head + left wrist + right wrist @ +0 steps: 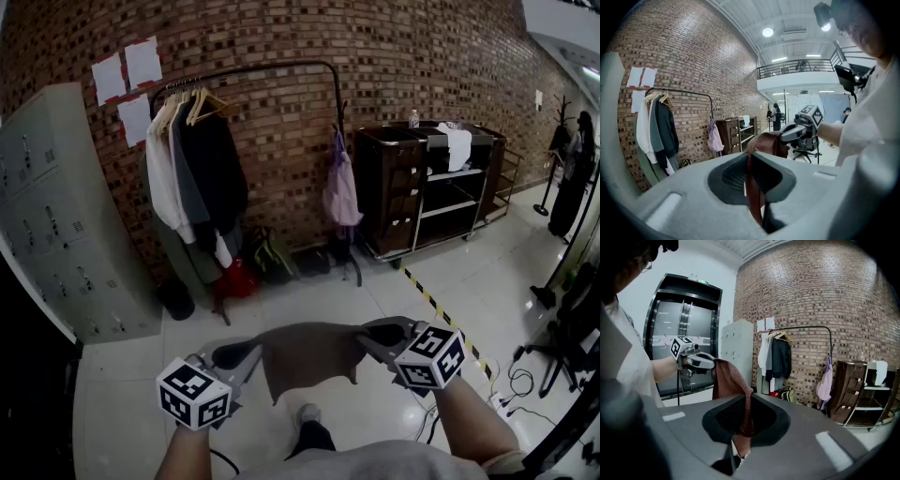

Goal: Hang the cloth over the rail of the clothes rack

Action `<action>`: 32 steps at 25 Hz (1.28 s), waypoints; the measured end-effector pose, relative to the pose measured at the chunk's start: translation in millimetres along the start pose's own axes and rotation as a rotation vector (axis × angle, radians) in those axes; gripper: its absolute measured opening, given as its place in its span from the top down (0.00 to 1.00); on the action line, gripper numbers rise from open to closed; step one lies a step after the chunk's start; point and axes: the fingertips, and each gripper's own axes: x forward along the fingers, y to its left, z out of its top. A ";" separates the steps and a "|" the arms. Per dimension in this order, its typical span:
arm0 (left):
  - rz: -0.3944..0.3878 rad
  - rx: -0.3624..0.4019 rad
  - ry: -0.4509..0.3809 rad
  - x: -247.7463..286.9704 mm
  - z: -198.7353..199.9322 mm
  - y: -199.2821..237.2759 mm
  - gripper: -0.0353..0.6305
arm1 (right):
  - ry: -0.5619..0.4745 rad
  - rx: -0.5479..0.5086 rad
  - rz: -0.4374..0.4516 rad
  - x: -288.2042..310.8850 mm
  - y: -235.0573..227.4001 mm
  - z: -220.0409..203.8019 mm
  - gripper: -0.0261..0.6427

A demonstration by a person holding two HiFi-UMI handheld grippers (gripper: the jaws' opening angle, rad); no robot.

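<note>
Brown cloth (309, 358) is spread sideways in front of the person, its long axis running left to right between the two grippers and about level. The top edge is pulled fairly straight, the rest hangs down loose with a wavy lower hem, and one corner droops lower on the left side. The fabric is thin and limp, rust-brown, with a fine knit-like grain in the right gripper view. The left gripper (249, 354) has its fingers (729, 176) closed on the cloth's left top corner. The cloth is pinched in the slit between the dark ribbed pads, with a strip trailing below them. The right gripper (367, 336) is the same: fingers (725, 416) clamped tight on the right top corner, cloth edge sandwiched between the pads and bunched just beyond the tips. The cloth hangs in the air above the glossy white tiled floor (309, 291), well apart from the clothes rack (338, 103). The rack stands against the brick wall (281, 37). It is thin black metal tube, with a rail (272, 67) across the top. Coats on hangers (192, 169) crowd its left end, and a lilac garment (340, 192) hangs at the right post.
</note>
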 end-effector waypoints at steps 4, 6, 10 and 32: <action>-0.011 0.009 0.007 35.8 3.3 37.6 0.93 | 0.007 0.001 0.000 33.1 -40.2 6.2 0.94; -0.023 0.009 0.014 58.8 6.6 64.7 0.92 | 0.011 0.005 -0.002 55.0 -68.1 12.8 0.94; -0.040 0.004 0.040 111.5 17.6 146.4 0.93 | 0.028 0.014 -0.003 117.7 -135.6 33.8 0.94; 0.008 0.169 -0.012 338.7 142.0 462.5 0.92 | -0.036 -0.151 -0.145 320.9 -449.2 182.8 0.94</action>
